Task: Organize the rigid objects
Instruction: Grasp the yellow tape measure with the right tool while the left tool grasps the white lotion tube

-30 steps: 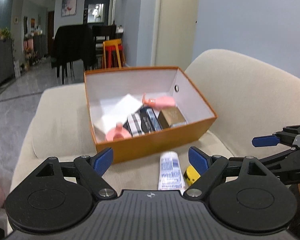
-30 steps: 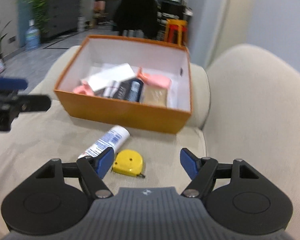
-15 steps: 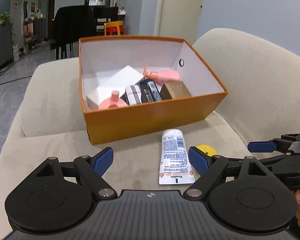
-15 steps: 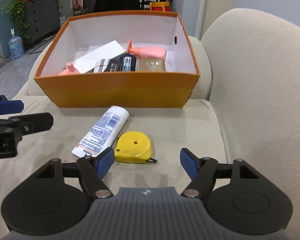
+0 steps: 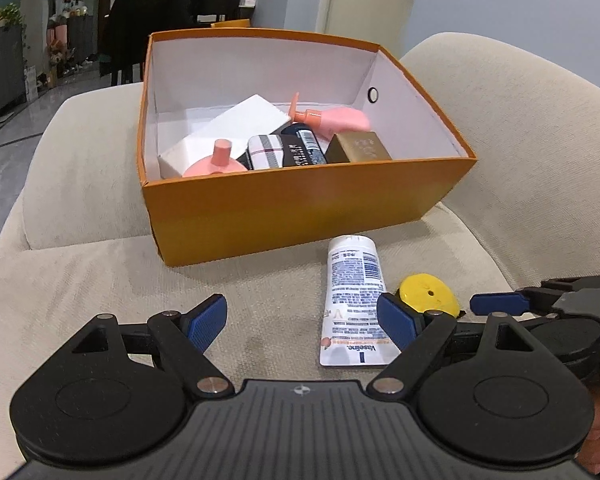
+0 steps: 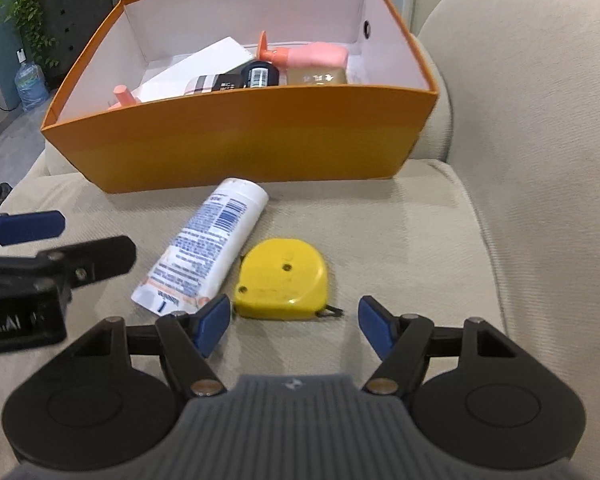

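Observation:
An orange box (image 5: 300, 208) (image 6: 240, 148) stands on a beige sofa seat and holds several items: pink bottles, a white box, a gold box, a dark tube. In front of it lie a white Vaseline tube (image 5: 354, 300) (image 6: 208, 246) and a yellow tape measure (image 5: 430, 294) (image 6: 282, 280), side by side. My left gripper (image 5: 302, 322) is open and empty, just before the tube, which lies toward its right finger. My right gripper (image 6: 294, 324) is open and empty, right behind the tape measure. Each gripper shows at the edge of the other's view.
The sofa backrest (image 6: 540, 120) rises on the right and an armrest (image 5: 80, 168) lies behind the box. Beyond are a dark cabinet with plants (image 6: 68, 20), a water jug (image 6: 30, 84) and dark chairs (image 5: 152, 20).
Both grippers have moved down and forward toward the seat. The tube and tape measure now look larger and nearer. Both grippers stayed open.

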